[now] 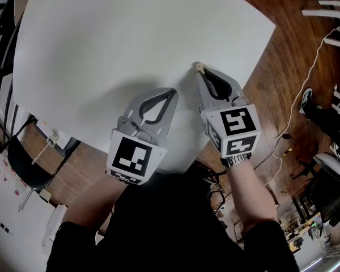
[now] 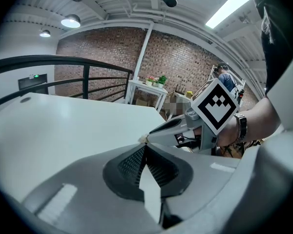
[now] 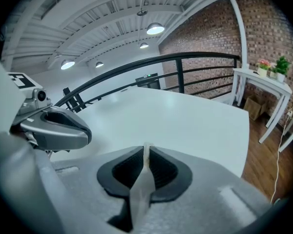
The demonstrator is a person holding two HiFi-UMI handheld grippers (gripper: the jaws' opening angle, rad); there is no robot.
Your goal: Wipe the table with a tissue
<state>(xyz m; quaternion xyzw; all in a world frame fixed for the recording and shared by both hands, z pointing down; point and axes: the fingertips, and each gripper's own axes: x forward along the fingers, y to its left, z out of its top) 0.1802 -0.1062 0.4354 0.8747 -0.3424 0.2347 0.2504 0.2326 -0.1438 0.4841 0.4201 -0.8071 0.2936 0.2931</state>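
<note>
Right tool (image 1: pixel 199 69) clenched on a tissue (image 3: pixel 146 152) over the white counter (image 1: pixel 130 38). Left tool (image 1: pixel 172 91) at its 8 o'clock, just beside it, jaws closed and empty.

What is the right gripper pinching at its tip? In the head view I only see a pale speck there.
Observer: The right gripper view shows the right gripper shut on a thin strip of tissue that runs back between its jaws.
Operator: Is the left one holding any?
Observer: In the left gripper view the left gripper has its jaw tips together, and no tissue shows beyond them.
Operator: Anything standing past the table?
Observer: A small white side table with potted plants stands by a brick wall.
</note>
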